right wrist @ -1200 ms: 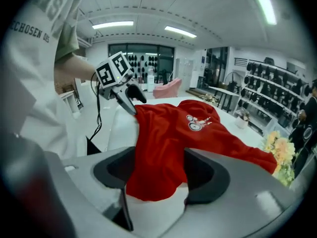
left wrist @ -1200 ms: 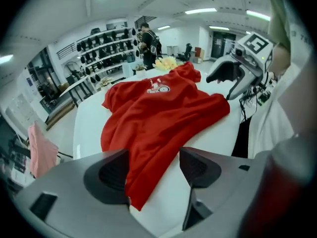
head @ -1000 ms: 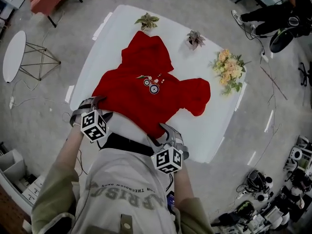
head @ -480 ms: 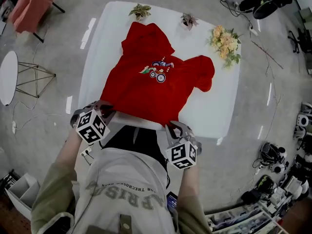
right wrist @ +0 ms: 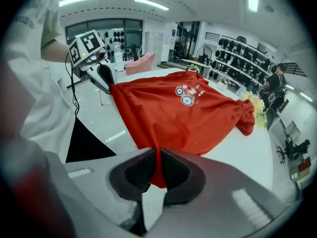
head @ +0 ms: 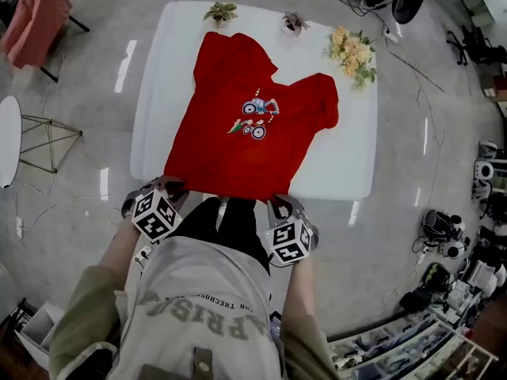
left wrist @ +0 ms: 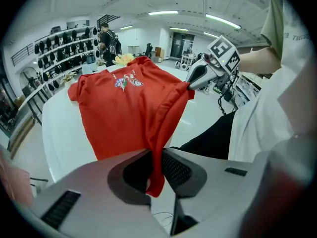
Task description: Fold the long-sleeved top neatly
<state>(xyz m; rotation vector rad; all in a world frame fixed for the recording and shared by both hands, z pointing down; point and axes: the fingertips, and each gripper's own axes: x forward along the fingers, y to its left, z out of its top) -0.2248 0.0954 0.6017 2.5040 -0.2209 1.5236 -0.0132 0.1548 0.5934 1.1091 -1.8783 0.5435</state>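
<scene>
The red long-sleeved top (head: 245, 133) lies spread on the white table (head: 348, 172), printed front up, hem at the near edge. My left gripper (head: 169, 187) is shut on the hem's left corner; in the left gripper view red cloth (left wrist: 156, 148) is pinched between the pads of that gripper (left wrist: 154, 170). My right gripper (head: 279, 204) is shut on the hem's right corner, cloth (right wrist: 158, 165) clamped in its jaws. Both sets of jaws have just been closing on the hem. The hem hangs taut between the two grippers. One sleeve (head: 325, 101) lies bunched at the right.
Two small potted plants (head: 220, 12) (head: 295, 22) and a flower bunch (head: 352, 52) stand along the table's far edge. A chair draped with pink cloth (head: 32, 18) and a round side table (head: 8, 141) are at the left. Equipment clutters the floor at the right.
Both grippers have shut on the hem corners and drawn back toward me. The top has slid toward the near edge and stretched out flatter.
</scene>
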